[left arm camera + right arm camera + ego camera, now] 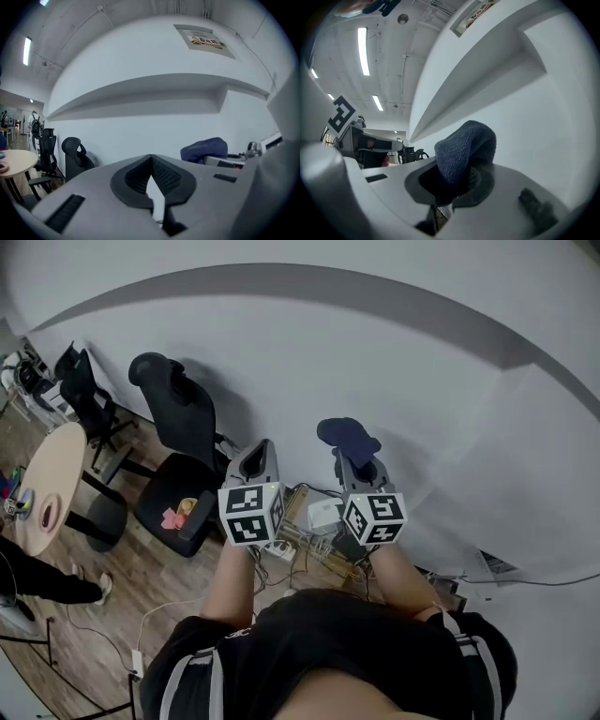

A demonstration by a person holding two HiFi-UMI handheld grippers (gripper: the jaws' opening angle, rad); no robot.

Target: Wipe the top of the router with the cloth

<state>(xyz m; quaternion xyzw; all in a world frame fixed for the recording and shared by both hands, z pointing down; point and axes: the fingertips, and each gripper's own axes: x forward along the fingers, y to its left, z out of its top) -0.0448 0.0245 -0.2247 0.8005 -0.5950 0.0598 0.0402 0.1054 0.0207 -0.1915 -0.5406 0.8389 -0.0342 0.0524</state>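
Observation:
My right gripper [360,461] is shut on a dark blue cloth [349,435], which bulges out above its jaws. In the right gripper view the cloth [465,149] fills the jaw opening of that gripper [452,183]. My left gripper [255,454] is held up beside it, jaws shut with nothing between them; in its own view the left gripper [151,161] has its pads meeting at the tip. Both point at the white wall. Low between them a small white device [323,514], possibly the router, rests on a cardboard box [298,505] on the floor.
A white wall [394,352] with a ledge stands straight ahead. Two black office chairs [183,432] [86,395] and a round wooden table [52,486] are at the left. Cables and a power strip [278,549] lie on the wooden floor. Another person's legs [42,582] show far left.

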